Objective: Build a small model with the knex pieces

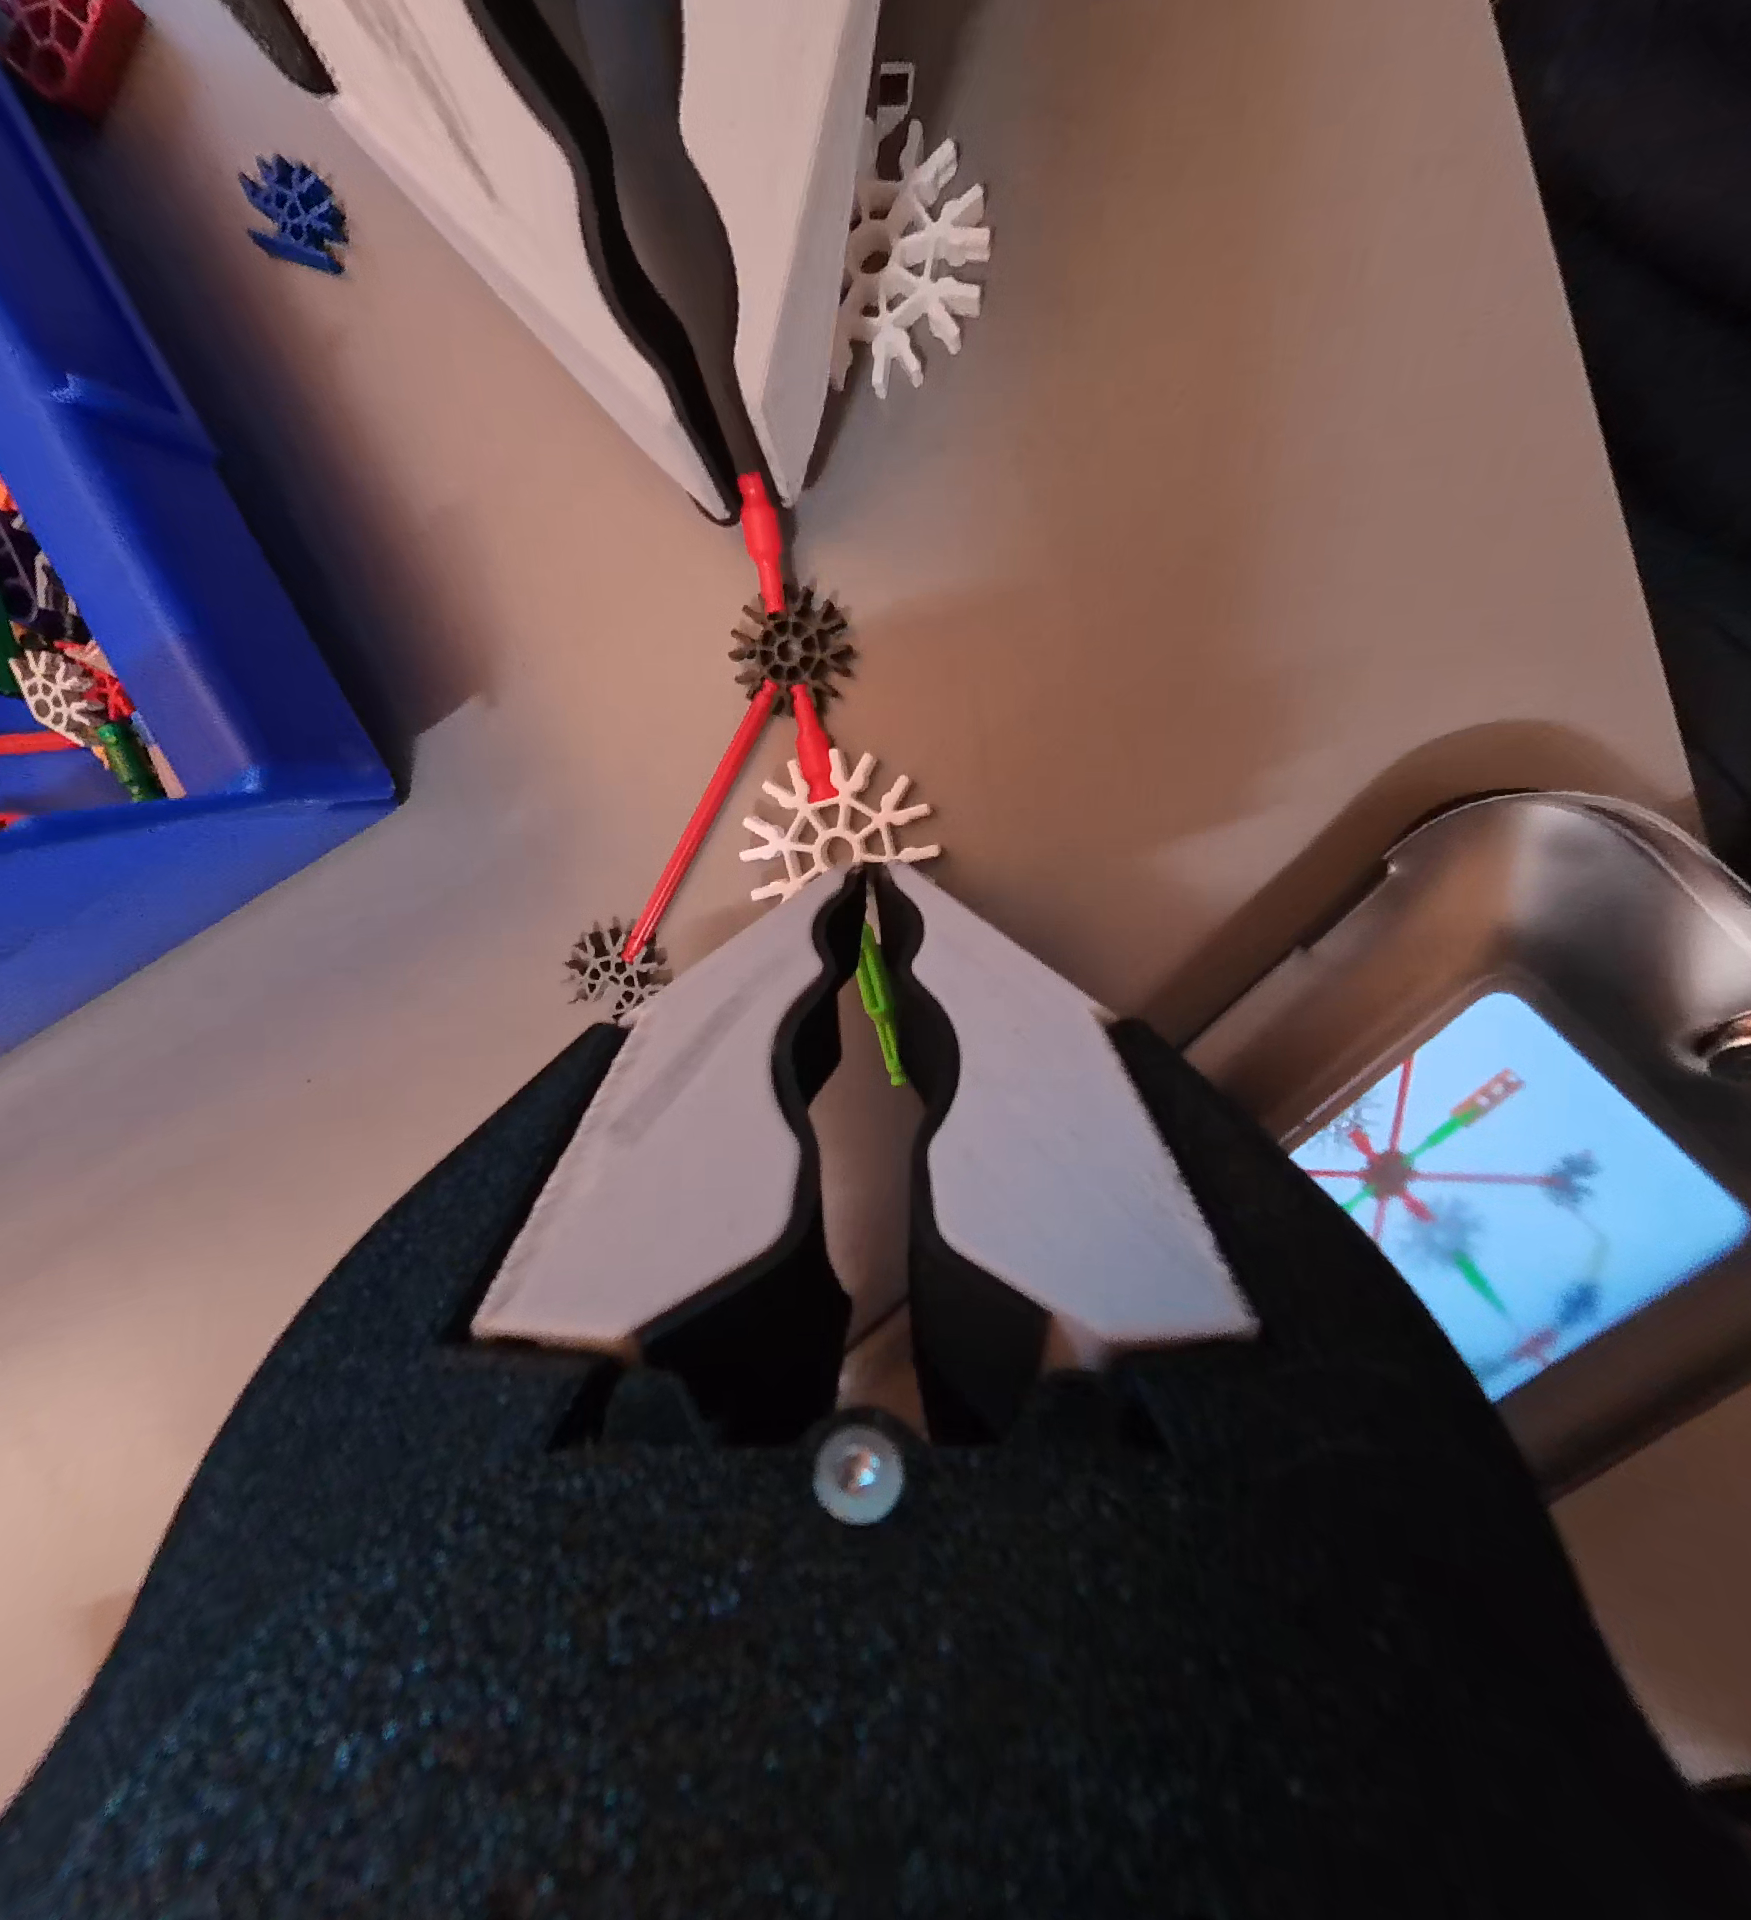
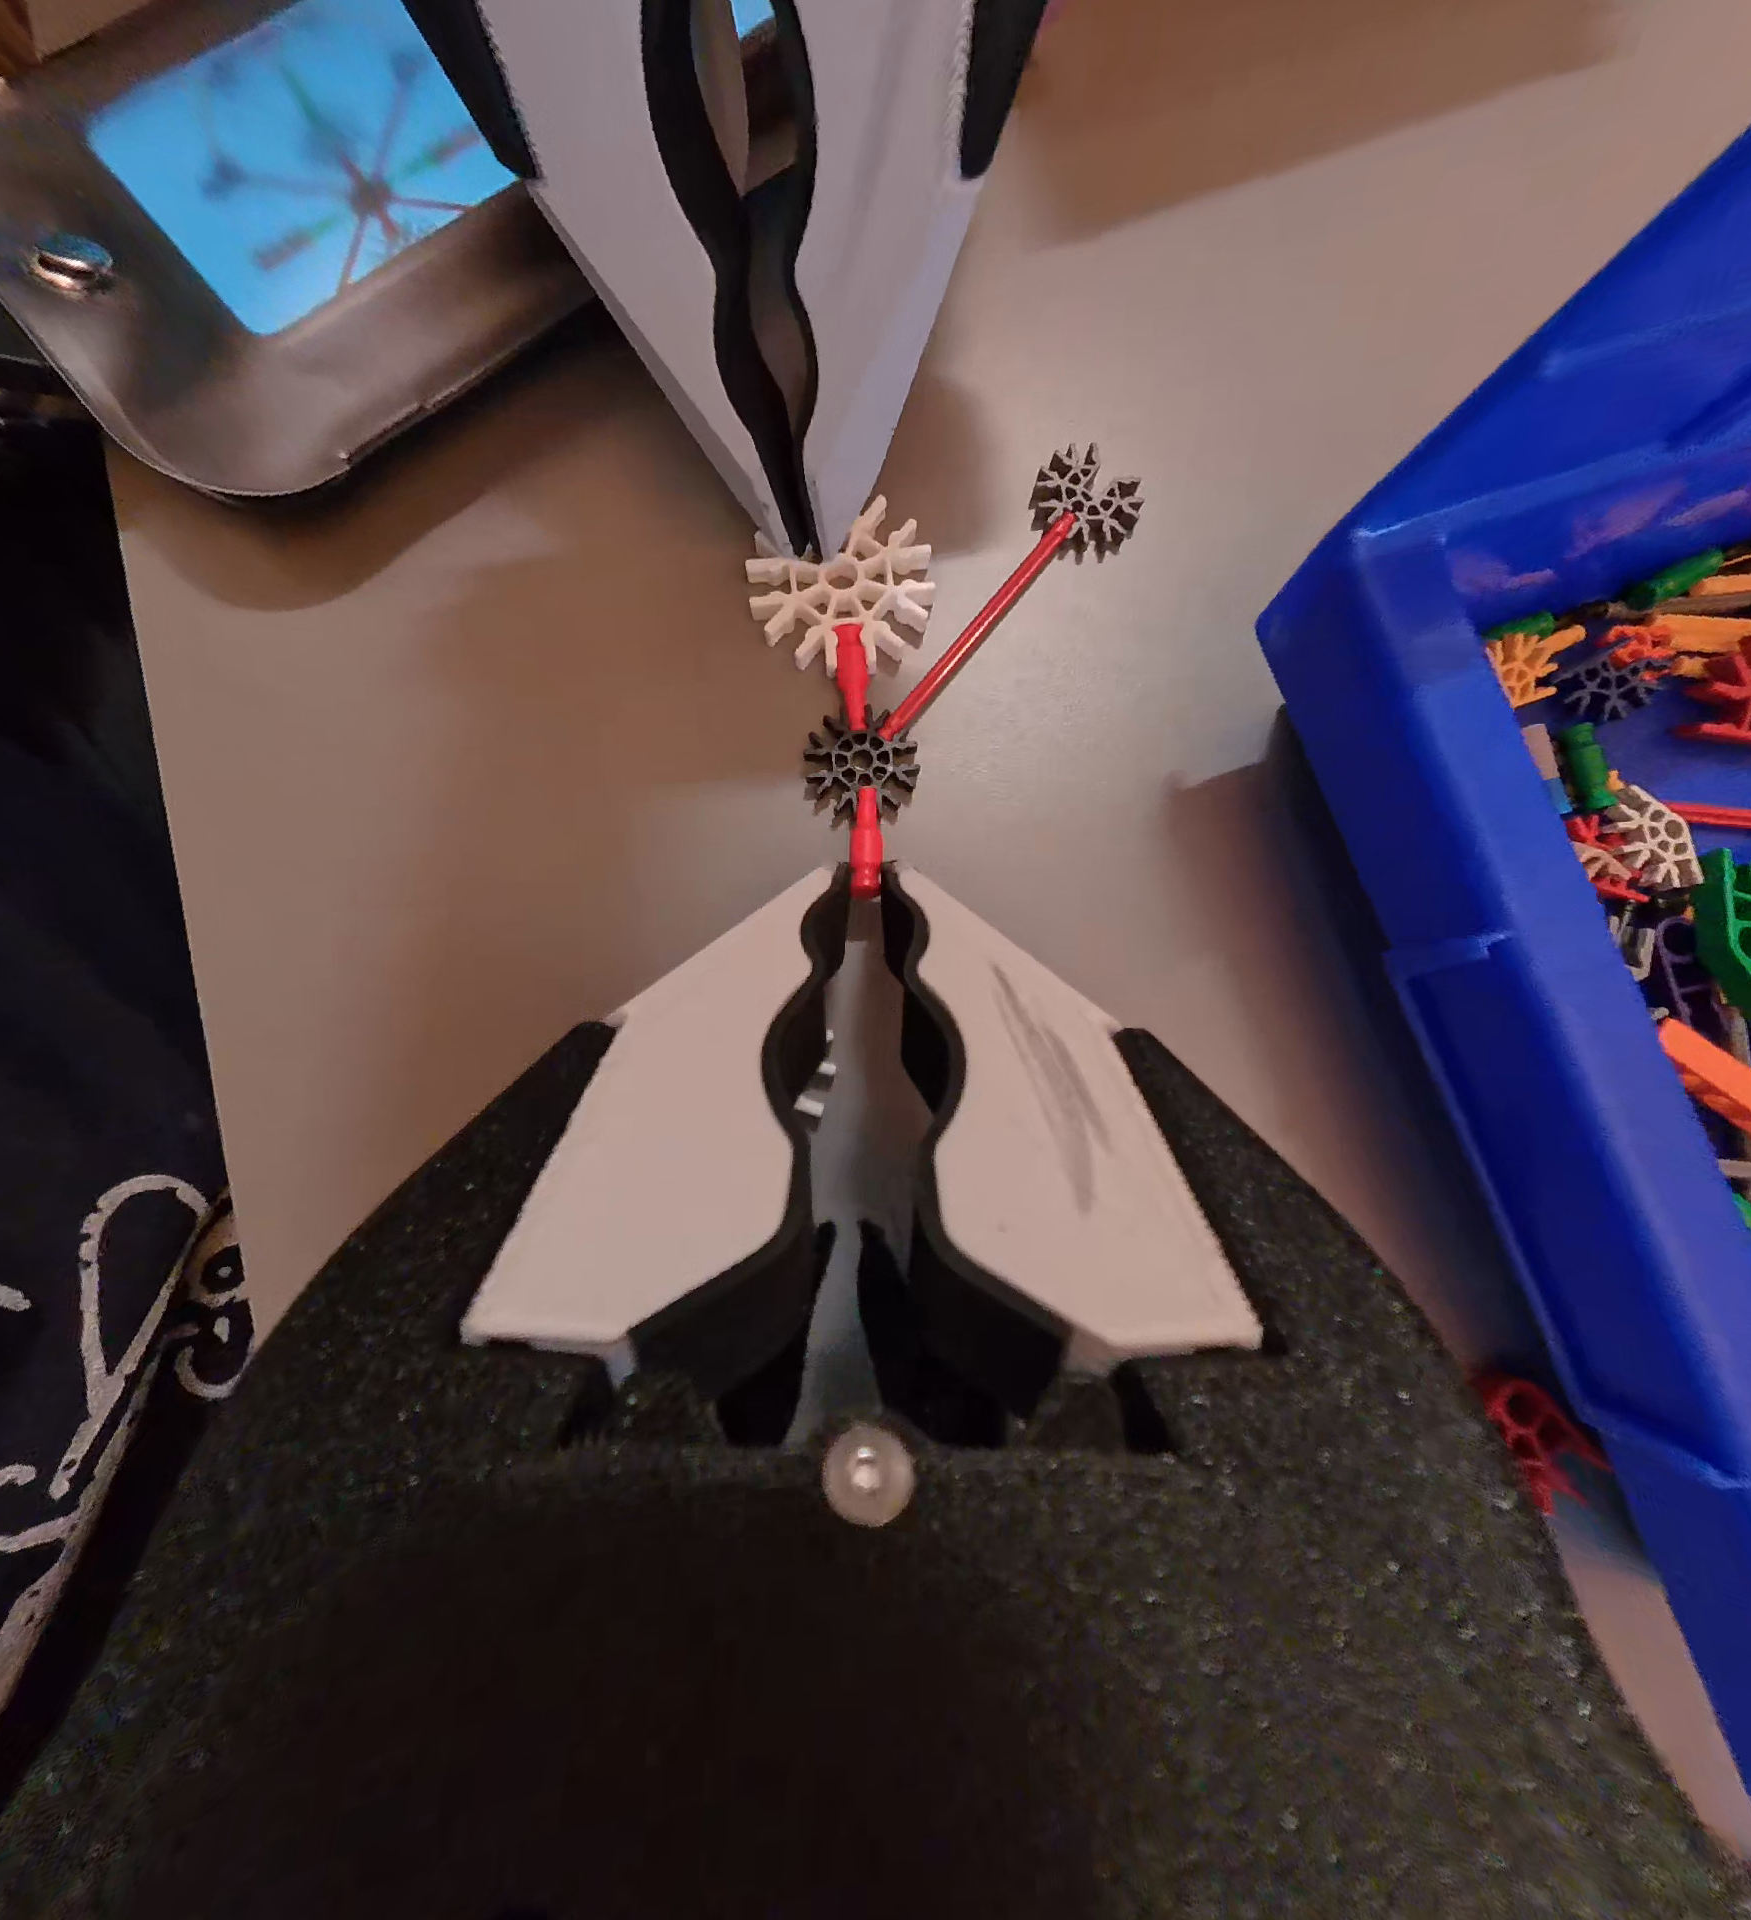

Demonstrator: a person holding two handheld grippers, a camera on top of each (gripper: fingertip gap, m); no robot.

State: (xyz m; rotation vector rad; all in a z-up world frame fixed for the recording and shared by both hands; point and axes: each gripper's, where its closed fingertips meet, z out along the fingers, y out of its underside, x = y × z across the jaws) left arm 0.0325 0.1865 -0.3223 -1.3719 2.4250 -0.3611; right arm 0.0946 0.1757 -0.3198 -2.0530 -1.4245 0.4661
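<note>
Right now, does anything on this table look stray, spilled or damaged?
Slightly: a red connector and a blue connector lie on the table outside the blue bin. No damage is visible.

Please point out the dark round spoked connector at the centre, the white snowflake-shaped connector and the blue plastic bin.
Dark round spoked connector (image 2: 860, 767), right wrist view, hub.
White snowflake-shaped connector (image 1: 835, 847), left wrist view, hub.
Blue plastic bin (image 2: 1536, 935), right wrist view, wall.

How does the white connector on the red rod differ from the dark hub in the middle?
The white connector is larger and at one end; the dark hub is smaller, central. White takes one short red rod; the hub takes three. Both are toothed, snowflake-like discs.
</note>
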